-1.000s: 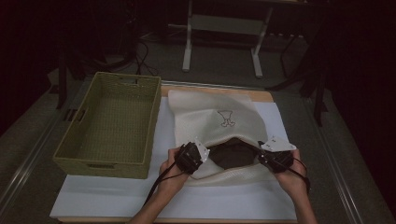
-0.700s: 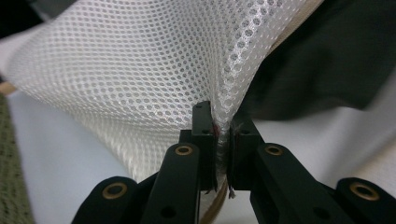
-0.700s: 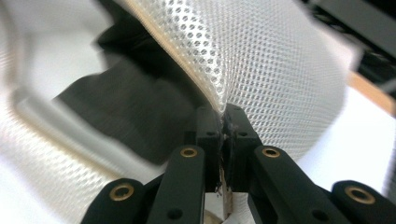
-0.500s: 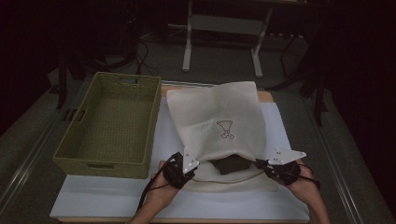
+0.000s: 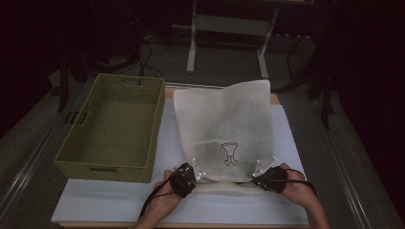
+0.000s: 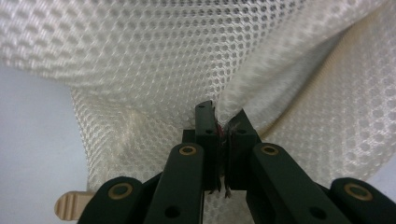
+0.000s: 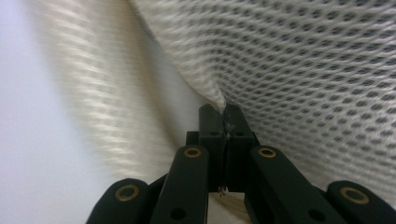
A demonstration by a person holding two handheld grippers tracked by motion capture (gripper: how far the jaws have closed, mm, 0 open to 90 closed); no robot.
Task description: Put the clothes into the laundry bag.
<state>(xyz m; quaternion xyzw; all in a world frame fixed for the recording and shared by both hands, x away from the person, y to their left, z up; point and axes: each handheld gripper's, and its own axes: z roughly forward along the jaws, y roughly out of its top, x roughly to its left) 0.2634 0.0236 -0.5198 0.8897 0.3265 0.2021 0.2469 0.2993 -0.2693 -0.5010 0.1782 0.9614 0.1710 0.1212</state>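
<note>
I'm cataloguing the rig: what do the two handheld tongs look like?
Both the left tongs and the right tongs are black, each topped with a grey three-cornered plate and trailing a dark cable. Close up, their jaws are black linked bars with brass-coloured pivot pins. No sleeves show.

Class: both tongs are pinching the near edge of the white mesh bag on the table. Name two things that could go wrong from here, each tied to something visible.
1. The left tongs and right tongs each pinch only a thin bit of the mesh bag, so the mesh might slip out or snag.
2. The woven basket stands close beside the bag; a sideways swing could catch its rim.
</note>
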